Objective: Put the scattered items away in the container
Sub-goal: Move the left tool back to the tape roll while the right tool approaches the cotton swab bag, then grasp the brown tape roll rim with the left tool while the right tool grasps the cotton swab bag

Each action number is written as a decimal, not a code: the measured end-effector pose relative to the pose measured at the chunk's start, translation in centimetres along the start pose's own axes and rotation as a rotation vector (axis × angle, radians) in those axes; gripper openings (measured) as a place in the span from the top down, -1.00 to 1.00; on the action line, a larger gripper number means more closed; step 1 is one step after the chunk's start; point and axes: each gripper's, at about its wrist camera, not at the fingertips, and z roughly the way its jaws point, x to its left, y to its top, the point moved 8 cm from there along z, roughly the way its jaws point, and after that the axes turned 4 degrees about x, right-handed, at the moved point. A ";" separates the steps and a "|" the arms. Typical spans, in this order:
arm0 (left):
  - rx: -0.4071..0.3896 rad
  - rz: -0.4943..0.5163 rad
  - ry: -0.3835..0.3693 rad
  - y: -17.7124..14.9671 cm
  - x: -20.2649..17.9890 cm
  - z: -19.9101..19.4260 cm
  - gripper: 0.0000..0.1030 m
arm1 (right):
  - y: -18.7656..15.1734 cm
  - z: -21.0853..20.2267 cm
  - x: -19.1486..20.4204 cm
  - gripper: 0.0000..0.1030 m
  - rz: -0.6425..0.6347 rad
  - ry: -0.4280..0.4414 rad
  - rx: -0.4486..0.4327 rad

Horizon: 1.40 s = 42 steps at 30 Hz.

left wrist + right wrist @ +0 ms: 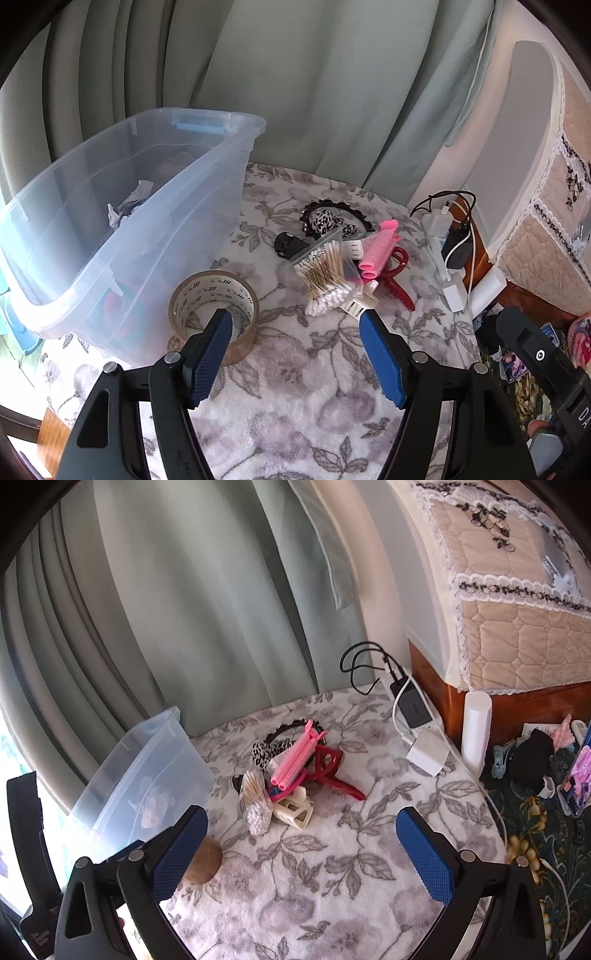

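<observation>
Both tongs are apart and hold nothing. The left tongs [295, 321] hang low over the floral cloth [303, 398], with the left pad just before the roll of brown packing tape [213, 312]. The right tongs [301, 825] face the pile.

The tape roll stands just beside the clear plastic bin [122, 206], its hole facing obliquely up toward the camera. If it is the next thing, I think one pad should go into the hole and one outside the wall, because the whole roll looks too wide.

The bag of cotton swabs [328, 275] lies with its long axis toward the tongs. The pink hair rollers [295, 762] and the red claw clip [332, 771] also lie outside the bin, which already holds some things.
</observation>
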 end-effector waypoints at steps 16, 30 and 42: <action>-0.006 0.180 0.095 -1.2 1.3 3.3 -0.40 | -2.8 4.4 0.2 -1.00 -0.032 0.026 0.162; 0.088 0.197 0.160 -1.6 2.6 8.3 -0.40 | -2.4 9.3 1.5 -0.70 -0.057 0.086 0.225; 0.135 0.165 0.147 -1.5 3.5 10.7 -0.27 | -2.1 14.5 4.3 -0.48 -0.120 0.146 0.292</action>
